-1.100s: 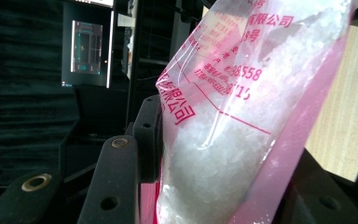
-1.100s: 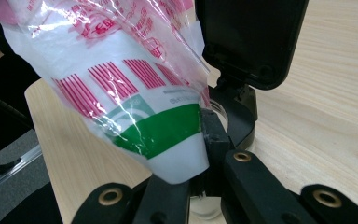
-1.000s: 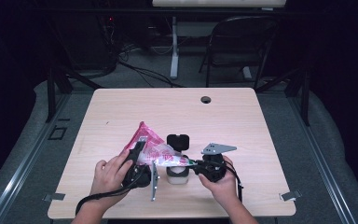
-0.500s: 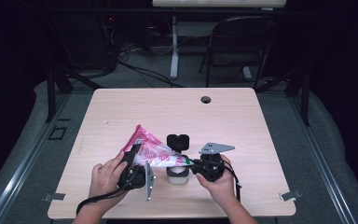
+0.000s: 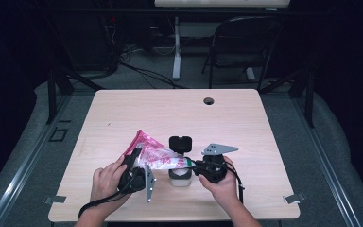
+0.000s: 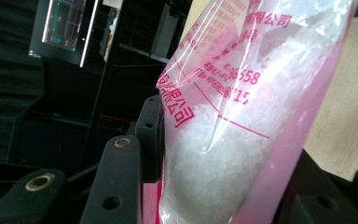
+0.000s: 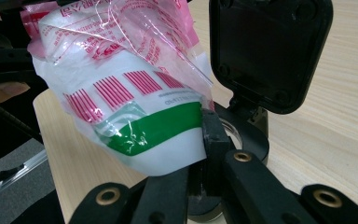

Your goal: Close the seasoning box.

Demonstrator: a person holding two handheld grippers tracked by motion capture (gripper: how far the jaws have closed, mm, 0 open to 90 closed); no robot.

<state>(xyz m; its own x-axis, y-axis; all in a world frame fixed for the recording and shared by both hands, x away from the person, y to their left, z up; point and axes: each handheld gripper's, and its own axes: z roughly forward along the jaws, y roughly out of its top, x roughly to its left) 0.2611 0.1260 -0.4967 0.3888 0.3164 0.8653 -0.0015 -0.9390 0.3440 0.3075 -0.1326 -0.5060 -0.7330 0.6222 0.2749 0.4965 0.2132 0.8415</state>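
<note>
A plastic bag (image 5: 157, 158) of white granules, printed pink with a green band, hangs sideways between both grippers near the table's front. My left gripper (image 5: 139, 166) is shut on its fuller pink end (image 6: 223, 140), with the granules bulging between the jaws. My right gripper (image 5: 196, 166) is shut on the flat green-banded end (image 7: 158, 128). Under that end stands a small clear jar (image 5: 179, 178) whose black flip lid (image 5: 180, 143) is up. In the right gripper view the jar's rim (image 7: 249, 140) lies just behind my right gripper (image 7: 200, 149), and the lid (image 7: 270, 51) rises above.
The light wooden table (image 5: 170, 109) has a round cable hole (image 5: 209, 100) near its far edge. A dark folding chair (image 5: 246, 42) and desk legs stand behind the table. Both hands rest close to the table's front edge.
The bag's pink end has sunk a little and the left hand has drawn slightly toward the front edge. The right hand, the jar and its lid have not moved.
</note>
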